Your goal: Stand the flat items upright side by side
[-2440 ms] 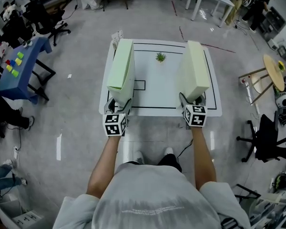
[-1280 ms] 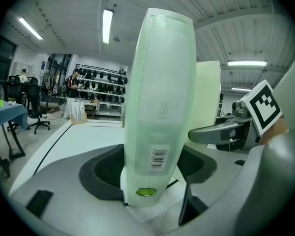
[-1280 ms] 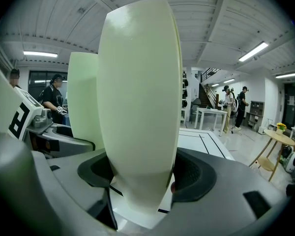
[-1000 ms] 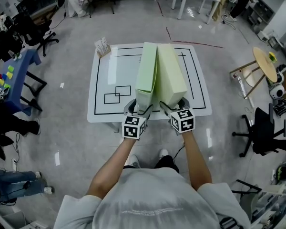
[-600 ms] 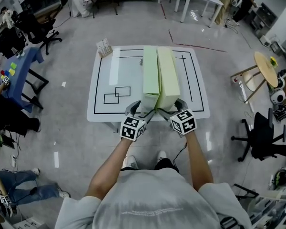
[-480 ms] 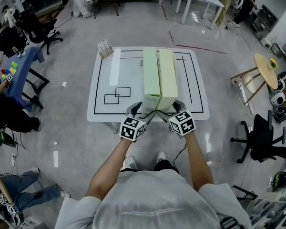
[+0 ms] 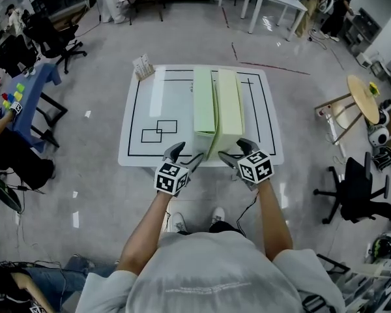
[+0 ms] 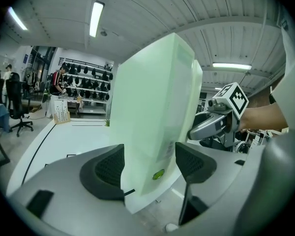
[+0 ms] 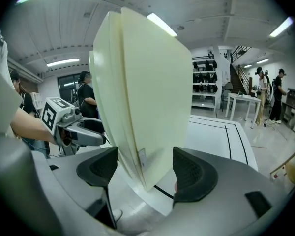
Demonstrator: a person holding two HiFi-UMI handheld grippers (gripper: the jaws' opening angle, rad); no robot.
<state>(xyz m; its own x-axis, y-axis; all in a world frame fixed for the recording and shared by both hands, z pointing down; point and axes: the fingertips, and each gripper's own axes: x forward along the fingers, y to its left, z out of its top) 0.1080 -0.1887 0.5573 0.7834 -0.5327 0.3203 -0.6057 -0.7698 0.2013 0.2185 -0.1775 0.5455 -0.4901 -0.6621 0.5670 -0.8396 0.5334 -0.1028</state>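
At centre frame on white table (image 7: 143, 103), noted green item (image 7: 204, 106) and cream item (image 7: 229, 106) upright side by side, left gripper (image 7: 187, 154) and right gripper (image 7: 235, 150) both spread, unclamped; judged complete bar withdrawal.

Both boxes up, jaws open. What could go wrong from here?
1. The green box has its near end between the pads of the open left gripper, and the cream box between those of the open right gripper. A sideways pull-out could knock either over.
2. Both are tall and narrow and stand at the near edge of the table, so a nudge towards the person might drop them off.
3. A dark wedge shows between them low down; one may be leaning.
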